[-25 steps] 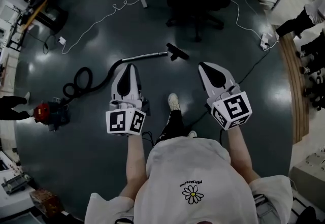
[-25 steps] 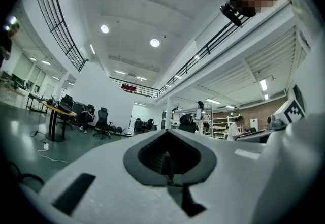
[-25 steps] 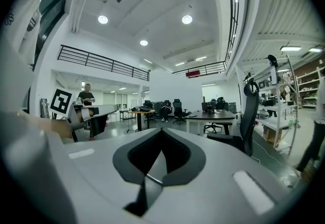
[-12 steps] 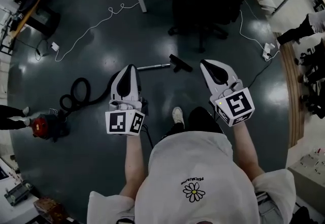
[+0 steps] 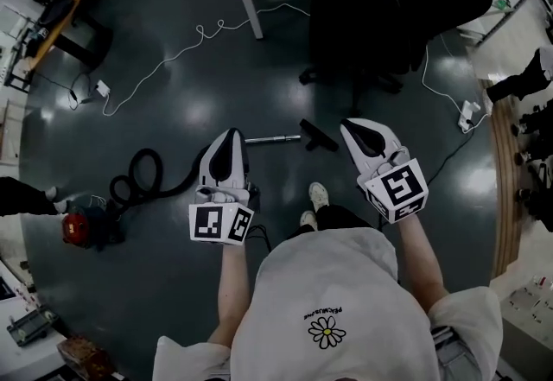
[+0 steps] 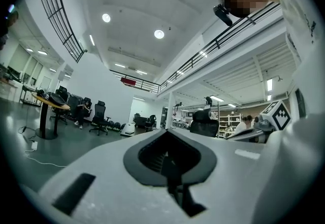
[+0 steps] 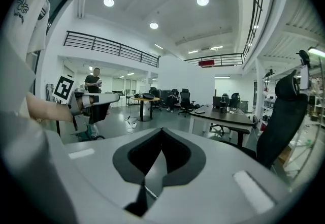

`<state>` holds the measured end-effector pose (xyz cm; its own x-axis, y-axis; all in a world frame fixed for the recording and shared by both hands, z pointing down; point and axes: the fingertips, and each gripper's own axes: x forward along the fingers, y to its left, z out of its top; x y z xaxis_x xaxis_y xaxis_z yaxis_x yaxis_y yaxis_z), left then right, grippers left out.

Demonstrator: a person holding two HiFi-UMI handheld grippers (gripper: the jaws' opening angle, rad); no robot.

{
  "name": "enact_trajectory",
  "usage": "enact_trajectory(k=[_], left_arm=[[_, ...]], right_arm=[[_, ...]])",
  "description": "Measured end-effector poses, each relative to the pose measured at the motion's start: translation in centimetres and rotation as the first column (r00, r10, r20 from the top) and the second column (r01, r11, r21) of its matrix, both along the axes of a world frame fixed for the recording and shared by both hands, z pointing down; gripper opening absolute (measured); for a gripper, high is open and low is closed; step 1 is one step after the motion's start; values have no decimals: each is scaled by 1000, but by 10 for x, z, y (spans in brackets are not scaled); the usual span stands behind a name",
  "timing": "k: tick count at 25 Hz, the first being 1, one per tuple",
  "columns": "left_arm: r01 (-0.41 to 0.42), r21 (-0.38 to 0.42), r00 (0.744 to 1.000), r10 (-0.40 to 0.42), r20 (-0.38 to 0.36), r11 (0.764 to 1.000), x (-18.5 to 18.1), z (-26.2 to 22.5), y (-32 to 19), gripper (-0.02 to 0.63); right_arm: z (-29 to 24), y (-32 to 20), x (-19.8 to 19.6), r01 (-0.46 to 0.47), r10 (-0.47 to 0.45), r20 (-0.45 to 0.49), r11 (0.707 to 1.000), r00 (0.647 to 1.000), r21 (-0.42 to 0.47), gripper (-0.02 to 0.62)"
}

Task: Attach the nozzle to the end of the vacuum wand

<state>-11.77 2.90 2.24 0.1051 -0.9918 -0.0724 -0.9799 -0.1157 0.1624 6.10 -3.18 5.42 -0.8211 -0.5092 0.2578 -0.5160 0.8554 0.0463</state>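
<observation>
Person's white left gripper [image 5: 229, 139] has its jaws pressed together with nothing between them. The white right gripper [image 5: 350, 129] is the same, jaws together and empty. Both are held out side by side, apart from each other, above the dark glossy floor [image 5: 173, 120]. The thin silver metal vacuum wand [image 5: 273, 139] lies on the floor, seen between the two gripper tips in the head view. The flat black nozzle [image 5: 319, 135] lies right at the wand's end, near the right gripper's tip; cannot tell if the two are joined. A black hose [image 5: 145, 174] loops from the wand to a red canister vacuum [image 5: 76, 226] at left. A black office chair [image 5: 359, 29] stands beyond the nozzle. A white cable [image 5: 186, 41] snakes over the floor.
</observation>
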Motion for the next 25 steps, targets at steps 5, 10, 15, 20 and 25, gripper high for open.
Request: enact_trajectory(k=[5, 10, 15, 20, 25], left_arm=[[5, -7, 1000, -5, -1, 1000, -9, -9, -48, 0], [-28, -22, 1000, 29, 11, 999, -36, 1, -77, 0], [-72, -47, 997, 72, 5, 996, -73, 14, -106, 0], [-107, -43, 994, 108, 12, 993, -96, 18, -134, 0], [-186, -70, 981, 189, 43, 980, -81, 21, -147, 0]], right_arm=[[-3, -54, -14, 5, -5, 13, 1000, 1000, -9, 6], [5, -78, -47, 21, -21, -8, 999, 1000, -35, 6], [4, -100, -85, -15, 14, -40, 999, 999, -30, 23], [8, -120, -102, -61, 61, -22, 997, 998, -38, 23], [14, -132, -94, -32, 31, -61, 999, 998, -27, 43]])
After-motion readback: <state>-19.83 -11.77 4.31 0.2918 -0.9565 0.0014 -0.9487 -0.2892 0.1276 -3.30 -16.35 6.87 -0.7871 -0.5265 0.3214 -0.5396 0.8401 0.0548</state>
